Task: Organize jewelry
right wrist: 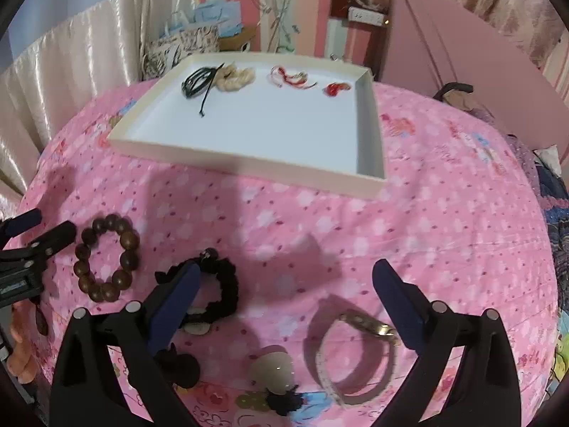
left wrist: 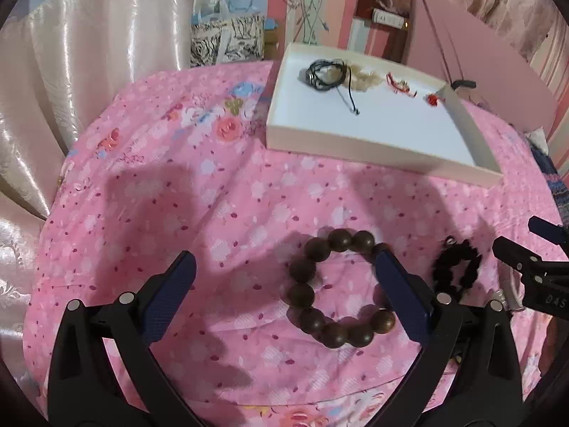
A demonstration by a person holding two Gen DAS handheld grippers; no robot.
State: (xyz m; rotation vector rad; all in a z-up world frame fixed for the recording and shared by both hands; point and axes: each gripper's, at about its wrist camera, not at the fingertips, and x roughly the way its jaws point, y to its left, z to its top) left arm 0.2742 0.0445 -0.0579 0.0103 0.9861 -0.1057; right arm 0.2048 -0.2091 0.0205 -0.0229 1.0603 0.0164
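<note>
A brown wooden bead bracelet (left wrist: 338,286) lies on the pink floral cloth; it also shows in the right wrist view (right wrist: 106,258). My left gripper (left wrist: 284,274) is open above it, its right finger over the bracelet's right side. A black braided bracelet (left wrist: 457,267) lies beside it, and shows in the right wrist view (right wrist: 220,284). My right gripper (right wrist: 286,281) is open and empty above the cloth, with a pale bangle with a gold clasp (right wrist: 355,352) between its fingers. A white tray (right wrist: 245,163) holds a black cord (right wrist: 199,80), a cream piece (right wrist: 234,74) and red pieces (right wrist: 291,76).
A round pale stone pendant with a black tassel (right wrist: 274,370) lies at the near edge. A pink board (right wrist: 462,71) leans behind the tray at the right. Cream curtains (left wrist: 71,71) hang at the left. Patterned bags (left wrist: 227,35) stand behind the table.
</note>
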